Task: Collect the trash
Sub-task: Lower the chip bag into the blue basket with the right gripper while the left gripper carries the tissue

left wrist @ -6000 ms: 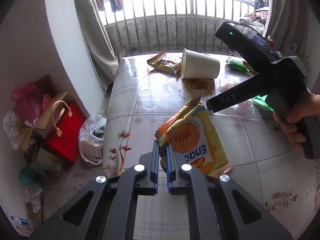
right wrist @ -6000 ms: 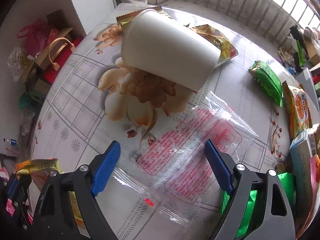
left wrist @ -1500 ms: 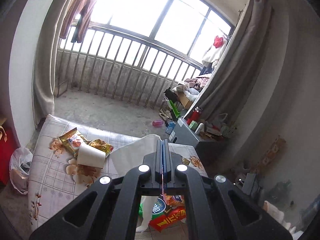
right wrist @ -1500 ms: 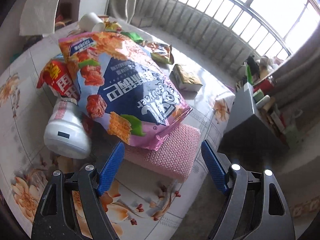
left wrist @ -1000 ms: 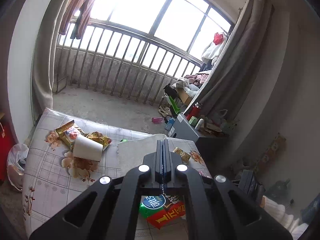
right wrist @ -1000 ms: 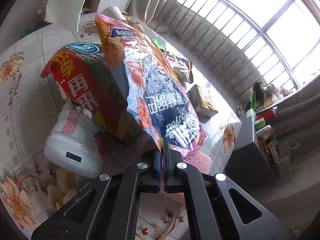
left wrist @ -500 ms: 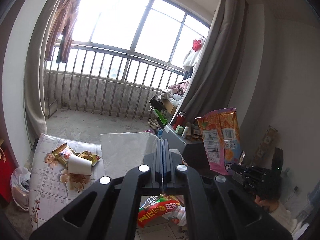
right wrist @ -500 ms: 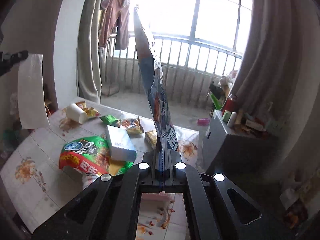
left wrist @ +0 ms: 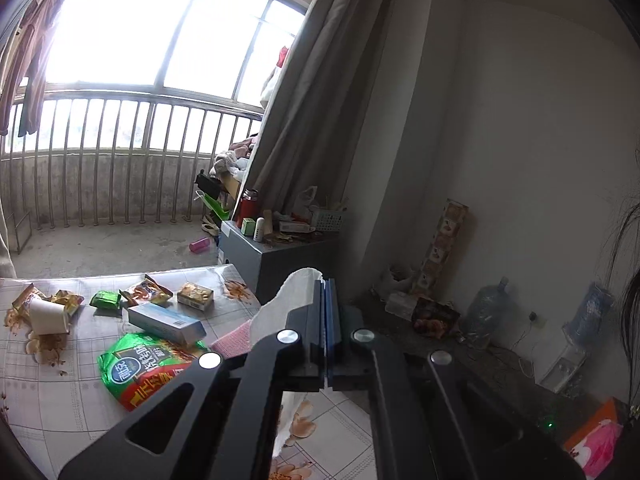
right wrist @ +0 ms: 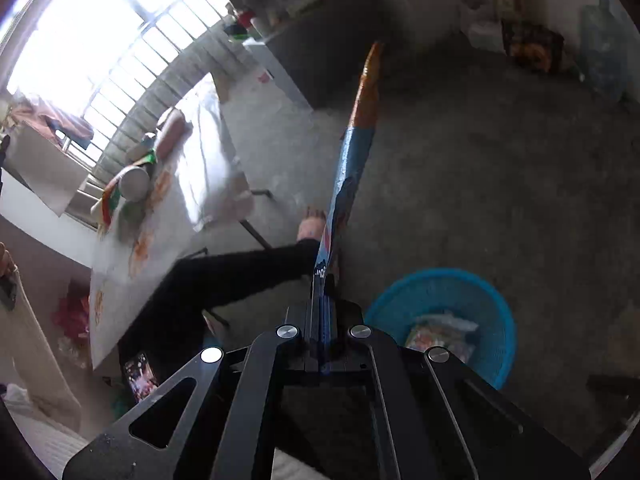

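Between right tool [right wrist: 322, 280] pads, snack bag [right wrist: 352, 148]

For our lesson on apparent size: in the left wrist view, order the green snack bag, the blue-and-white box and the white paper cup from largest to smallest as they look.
1. green snack bag
2. blue-and-white box
3. white paper cup

The bag lies nearest the camera, which enlarges it.
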Tool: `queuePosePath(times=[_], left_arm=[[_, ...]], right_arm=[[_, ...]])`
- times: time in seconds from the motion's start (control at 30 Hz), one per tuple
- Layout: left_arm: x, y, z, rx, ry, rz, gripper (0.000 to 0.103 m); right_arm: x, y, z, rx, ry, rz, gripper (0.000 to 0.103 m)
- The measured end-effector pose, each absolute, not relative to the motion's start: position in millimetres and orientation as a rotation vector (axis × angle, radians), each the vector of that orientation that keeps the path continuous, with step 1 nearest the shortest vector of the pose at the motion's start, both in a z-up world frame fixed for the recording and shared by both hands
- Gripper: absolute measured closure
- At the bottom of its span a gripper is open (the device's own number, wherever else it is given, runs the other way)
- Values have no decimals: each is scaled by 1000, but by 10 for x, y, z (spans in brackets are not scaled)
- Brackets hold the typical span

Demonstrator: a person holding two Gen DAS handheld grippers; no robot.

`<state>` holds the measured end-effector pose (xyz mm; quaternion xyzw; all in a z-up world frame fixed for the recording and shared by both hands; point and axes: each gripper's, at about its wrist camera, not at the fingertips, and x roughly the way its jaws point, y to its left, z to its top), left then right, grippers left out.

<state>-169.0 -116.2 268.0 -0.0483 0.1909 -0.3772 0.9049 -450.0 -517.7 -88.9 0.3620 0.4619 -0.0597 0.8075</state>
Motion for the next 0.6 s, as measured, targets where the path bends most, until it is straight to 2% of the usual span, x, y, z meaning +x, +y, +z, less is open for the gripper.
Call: queuePosePath(times=[0.17, 0.23, 0.3, 0.37, 0.4, 0.57, 0.6], left_arm=[[-1831, -1452, 2591, -69, 432, -814, 103], [-1864, -1508, 2575, -53, 438, -808, 103], [-1868, -1517, 2566, -39, 444, -798, 103], [-1846, -1529, 2541, -33, 460, -791, 103], [-1841, -1531, 2531, -31, 466, -784, 103], [-1834, -1541, 2434, -11, 465, -752, 103], [-1809, -1545, 2406, -18, 478, -749, 103]], right_arm=[[-4486, -5188, -2330, 1011, 1247, -117, 103], [-4413, -5183, -2784, 964, 1334, -198, 103], [-4306, -5164, -3247, 836, 1502, -258, 103], [-4473, -5294, -3703, 890, 1647, -342, 103], [-4533, -5362, -3868, 941, 1677, -386, 103], [-4294, -5409, -4330, 692, 1825, -529, 103], [-4220, -5400, -4417, 654, 1840, -542, 100]])
